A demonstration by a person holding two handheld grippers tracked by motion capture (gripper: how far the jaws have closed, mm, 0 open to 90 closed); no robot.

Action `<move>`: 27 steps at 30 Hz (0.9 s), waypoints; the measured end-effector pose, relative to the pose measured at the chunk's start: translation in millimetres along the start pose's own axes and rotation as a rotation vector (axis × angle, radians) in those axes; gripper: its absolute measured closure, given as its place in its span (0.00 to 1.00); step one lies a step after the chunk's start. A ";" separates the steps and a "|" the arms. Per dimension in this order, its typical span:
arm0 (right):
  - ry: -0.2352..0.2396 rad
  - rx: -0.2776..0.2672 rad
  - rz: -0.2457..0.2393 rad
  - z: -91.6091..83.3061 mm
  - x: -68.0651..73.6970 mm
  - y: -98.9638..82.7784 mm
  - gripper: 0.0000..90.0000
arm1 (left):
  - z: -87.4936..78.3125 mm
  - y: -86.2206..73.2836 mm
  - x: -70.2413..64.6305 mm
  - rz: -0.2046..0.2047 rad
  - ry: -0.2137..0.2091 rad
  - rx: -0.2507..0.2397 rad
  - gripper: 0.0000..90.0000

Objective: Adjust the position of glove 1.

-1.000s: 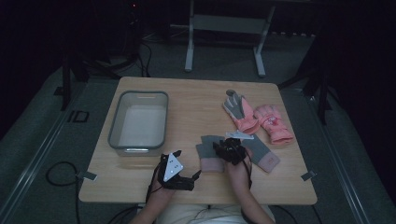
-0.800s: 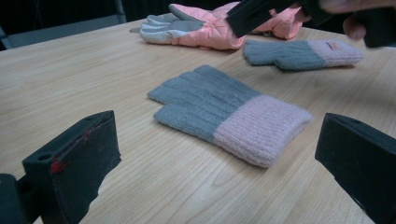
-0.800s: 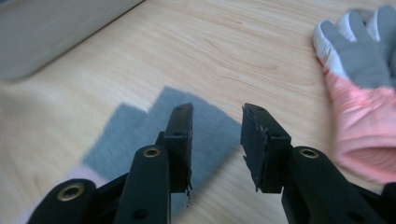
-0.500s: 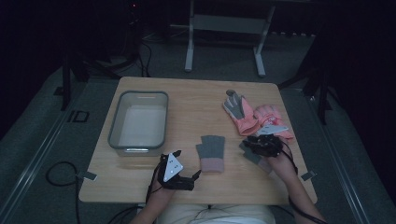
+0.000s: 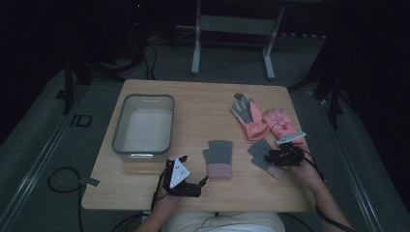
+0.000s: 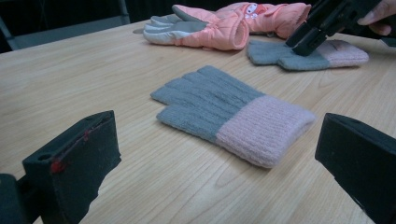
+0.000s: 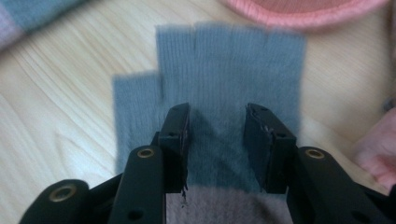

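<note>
A grey knit glove with a pink cuff (image 5: 218,157) (image 6: 224,105) lies flat near the table's front middle. My left gripper (image 5: 203,181) (image 6: 217,149) rests just left of it, jaws wide open and holding nothing. A second matching glove (image 5: 261,155) (image 7: 233,60) (image 6: 280,56) lies to the right. My right gripper (image 5: 270,157) (image 7: 217,126) (image 6: 306,44) points down onto its grey part. Its jaws have just been opening, and the flat fabric lies beneath the gap, not pinched. Two pink ski gloves (image 5: 263,121) (image 6: 210,30) lie behind.
A clear plastic tub (image 5: 143,145) stands on the left half of the wooden table (image 5: 203,106). The ski gloves sit close behind my right gripper, one cuff (image 7: 303,9) just beyond the knit glove. Cables trail off the table's front edge.
My right hand moved to the right, from the first knit glove over to the second one. Both knit gloves and my left gripper kept their places.
</note>
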State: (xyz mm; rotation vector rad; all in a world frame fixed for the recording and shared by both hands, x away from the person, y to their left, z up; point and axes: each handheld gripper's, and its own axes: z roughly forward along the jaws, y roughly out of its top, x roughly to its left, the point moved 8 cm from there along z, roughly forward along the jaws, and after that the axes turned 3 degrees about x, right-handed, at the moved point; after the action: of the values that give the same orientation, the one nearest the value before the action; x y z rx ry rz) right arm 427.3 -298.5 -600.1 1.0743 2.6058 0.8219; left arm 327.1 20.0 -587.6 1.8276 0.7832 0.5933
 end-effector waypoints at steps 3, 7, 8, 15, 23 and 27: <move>-0.019 0.002 -0.003 0.8 1.0 0.3 0.69 | 0.2 0.0 0.3 -0.004 -0.001 0.000 0.00; -0.033 -0.012 0.007 1.3 2.3 -0.2 0.79 | -0.1 0.1 0.1 -0.003 -0.003 -0.001 0.00; -0.035 -0.014 0.005 1.3 2.2 -0.3 0.83 | 0.0 0.1 0.2 -0.005 -0.003 -0.001 0.00; -0.056 0.028 0.014 -5.8 11.8 2.8 0.94 | -0.4 0.3 0.5 0.001 0.010 -0.007 0.00; -0.099 -0.062 0.087 -32.2 35.9 18.4 0.94 | -0.5 0.5 0.9 0.000 0.015 -0.011 0.00; -0.144 -0.104 0.158 -45.9 45.3 26.2 0.94 | -0.2 0.4 0.3 0.013 0.018 -0.006 0.00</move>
State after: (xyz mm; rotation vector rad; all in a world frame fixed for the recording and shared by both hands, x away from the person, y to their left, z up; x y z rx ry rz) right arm 392.6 -270.7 -546.5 1.2717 2.3571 0.8676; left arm 327.2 20.3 -587.1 1.8251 0.7808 0.6208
